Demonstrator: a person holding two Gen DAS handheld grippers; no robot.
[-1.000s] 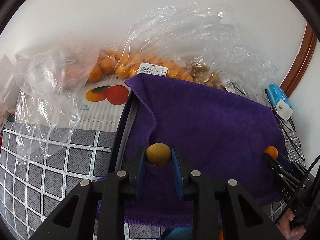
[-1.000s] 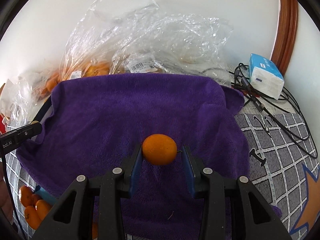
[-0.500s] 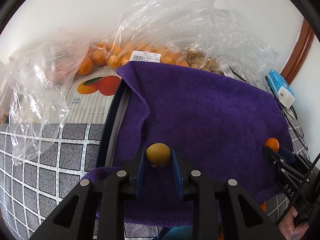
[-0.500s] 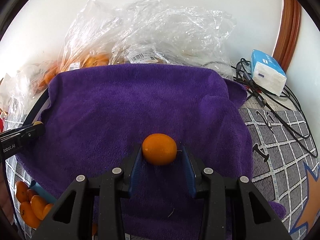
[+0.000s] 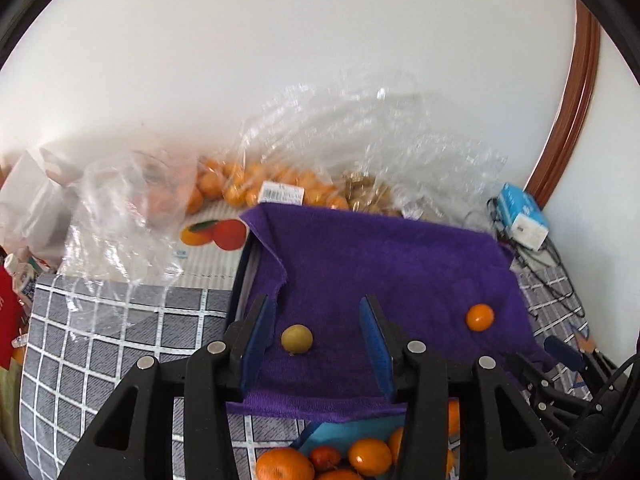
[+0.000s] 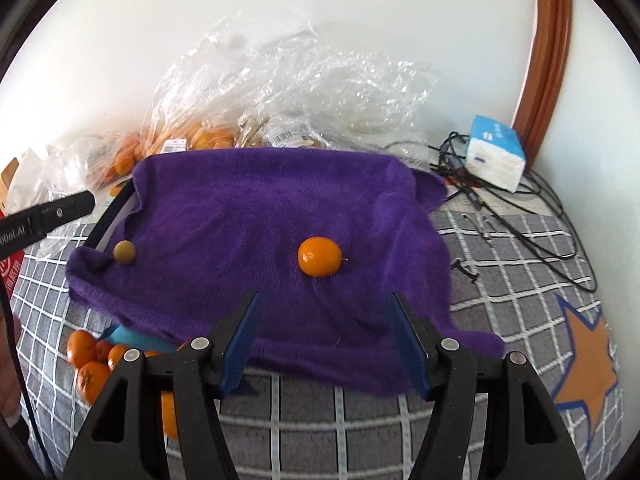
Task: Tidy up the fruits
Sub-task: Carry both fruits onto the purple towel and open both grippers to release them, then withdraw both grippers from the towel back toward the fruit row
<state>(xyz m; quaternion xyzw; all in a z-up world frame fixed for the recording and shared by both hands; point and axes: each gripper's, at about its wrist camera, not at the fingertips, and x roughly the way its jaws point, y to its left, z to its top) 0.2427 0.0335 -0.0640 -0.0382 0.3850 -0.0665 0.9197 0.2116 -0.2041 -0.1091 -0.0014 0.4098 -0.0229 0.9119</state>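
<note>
Table cover [image 6: 520, 280]: a grey cloth with a white grid lay under everything, with an orange star printed on it near the purple towel's right corner.
Purple towel [image 6: 260, 208]: my landmark; it lay spread over a dark-rimmed tray whose edge showed only along the towel's left side.
Plastic bags [image 6: 304, 92]: crinkled clear bags were heaped behind the towel against the white wall, some holding small orange fruits.
Tissue pack [image 6: 496, 152]: a blue and white pack sat behind the towel's right corner, among black cables.
My right gripper [image 6: 328, 332]: it hung above the towel's near edge, its blue-padded jaws opening, nothing between them.
My left gripper [image 5: 316, 344]: it hung over the towel's near left part, its jaws opening, with the yellowish fruit between the pads but clear of both.
Loose fruits [image 5: 360, 458]: a cluster of orange fruits lay with something blue, just off the towel's near edge.
Orange fruit [image 6: 319, 257]: it rested on the towel near the middle, ahead of my right fingertips and apart from them.
Yellowish fruit [image 5: 297, 339]: small, round and dull yellow-green, it rested on the towel near its left edge, well apart from the orange one.
</note>
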